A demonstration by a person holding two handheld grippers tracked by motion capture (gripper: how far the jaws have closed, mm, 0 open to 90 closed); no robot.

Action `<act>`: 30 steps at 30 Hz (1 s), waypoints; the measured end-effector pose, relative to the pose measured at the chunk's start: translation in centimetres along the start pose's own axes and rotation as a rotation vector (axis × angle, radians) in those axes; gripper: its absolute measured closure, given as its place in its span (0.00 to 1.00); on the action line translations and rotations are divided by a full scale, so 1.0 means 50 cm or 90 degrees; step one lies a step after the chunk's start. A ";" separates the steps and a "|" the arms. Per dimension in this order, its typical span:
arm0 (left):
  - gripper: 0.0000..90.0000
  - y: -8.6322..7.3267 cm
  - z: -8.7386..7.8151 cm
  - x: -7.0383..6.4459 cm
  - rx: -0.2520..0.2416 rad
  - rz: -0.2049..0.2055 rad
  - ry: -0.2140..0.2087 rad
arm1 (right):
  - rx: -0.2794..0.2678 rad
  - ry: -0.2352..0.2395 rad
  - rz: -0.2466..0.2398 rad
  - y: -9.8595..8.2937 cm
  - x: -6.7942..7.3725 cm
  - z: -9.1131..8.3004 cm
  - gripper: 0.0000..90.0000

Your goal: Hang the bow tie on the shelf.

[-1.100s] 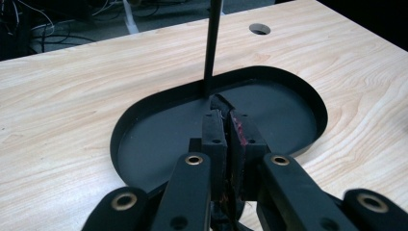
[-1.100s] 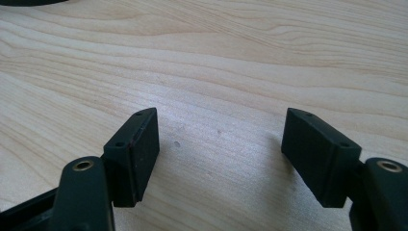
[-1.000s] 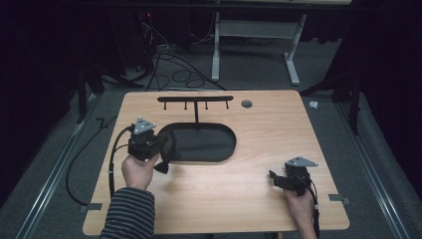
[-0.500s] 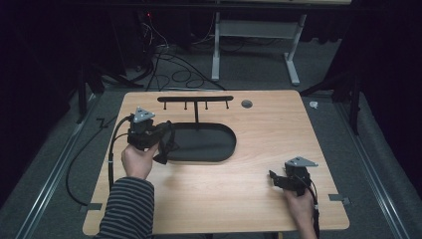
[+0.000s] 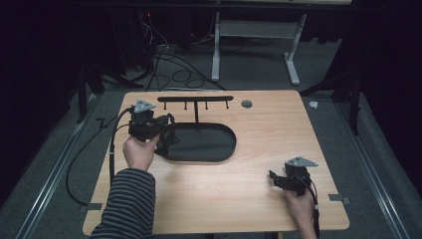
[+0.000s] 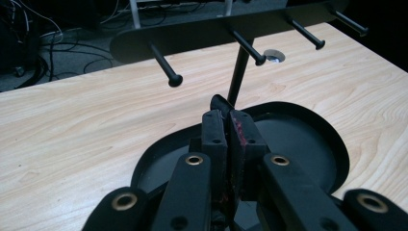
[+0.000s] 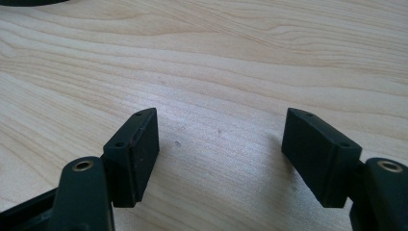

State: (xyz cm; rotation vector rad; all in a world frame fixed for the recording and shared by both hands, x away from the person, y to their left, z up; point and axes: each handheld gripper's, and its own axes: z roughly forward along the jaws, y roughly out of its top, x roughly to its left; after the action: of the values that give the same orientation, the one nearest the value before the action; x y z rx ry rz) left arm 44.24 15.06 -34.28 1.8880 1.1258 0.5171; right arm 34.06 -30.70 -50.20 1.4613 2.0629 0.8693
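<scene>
While the left gripper (image 5: 164,130) clamps a dark object (image 6: 220,103) over the tray's rim (image 5: 231,149), pegs (image 6: 173,80) hang near. Well apart, the right gripper (image 5: 273,179) gapes over bare table (image 5: 278,124).

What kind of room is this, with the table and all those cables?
Probably a lab or recording workspace: a wooden table in a darkened room, loose cables on the grey floor, and a person working a handheld left gripper beside a black peg rack.

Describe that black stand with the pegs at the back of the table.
The rack looks like matte black metal: a flat horizontal bar carrying four round-tipped pegs, held by one thin upright post. The post rises from an oval black tray lying on the wooden table. Nothing hangs on the pegs.
</scene>
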 end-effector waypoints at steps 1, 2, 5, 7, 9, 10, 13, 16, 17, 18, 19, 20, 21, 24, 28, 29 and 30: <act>0.95 0.004 0.000 0.000 -0.003 0.000 0.002 | 0.000 0.000 0.000 0.000 0.000 0.000 0.34; 0.95 0.006 0.001 0.001 -0.005 0.000 0.001 | 0.000 0.000 0.001 0.000 0.000 0.000 0.34; 0.95 0.017 0.003 0.002 -0.009 0.004 0.006 | -0.001 0.000 0.001 0.000 0.000 0.000 0.34; 0.95 0.024 0.006 0.005 -0.011 0.012 0.013 | -0.001 0.001 0.000 0.000 0.000 0.000 0.34; 0.95 0.030 0.008 0.007 -0.006 0.007 0.017 | -0.001 0.001 0.000 0.000 0.000 0.000 0.34; 0.95 0.032 0.010 0.008 -0.008 0.006 0.019 | -0.001 0.001 0.000 0.000 0.000 0.000 0.34; 0.95 0.038 0.013 0.014 -0.015 0.018 0.043 | 0.000 0.001 0.001 0.000 0.000 0.000 0.34; 0.95 0.039 0.015 0.020 -0.017 0.021 0.059 | 0.000 0.002 0.000 0.000 0.000 0.000 0.34; 0.95 0.040 0.014 0.023 -0.016 0.021 0.060 | 0.000 0.002 0.000 0.000 0.000 0.000 0.34; 0.95 0.041 0.015 0.025 -0.016 0.018 0.062 | 0.000 0.002 0.001 0.000 0.000 0.000 0.34; 0.95 0.042 0.016 0.027 -0.016 0.018 0.064 | 0.000 0.002 0.001 0.000 0.000 0.000 0.34; 0.95 0.043 0.017 0.028 -0.013 0.020 0.065 | 0.000 0.002 0.001 0.000 0.000 0.000 0.34; 0.95 0.043 0.019 0.029 -0.012 0.022 0.067 | 0.000 0.002 0.001 0.000 0.000 0.000 0.34; 0.95 0.045 0.027 0.034 -0.011 0.019 0.071 | 0.000 0.002 0.001 0.000 0.000 0.000 0.34; 0.95 0.046 0.040 0.038 -0.008 0.012 0.075 | 0.000 0.002 0.001 0.000 0.000 0.000 0.34; 0.95 0.046 0.043 0.040 -0.005 0.014 0.079 | 0.000 0.002 0.001 0.000 0.000 0.000 0.34; 0.95 0.046 0.045 0.042 -0.005 0.012 0.082 | 0.000 0.002 0.000 0.000 0.000 0.000 0.34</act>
State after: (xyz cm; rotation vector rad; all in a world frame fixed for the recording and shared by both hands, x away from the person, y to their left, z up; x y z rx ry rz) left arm 48.05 15.31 -33.77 1.8809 1.1884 0.6610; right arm 34.06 -30.69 -50.20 1.4596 2.0652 0.8723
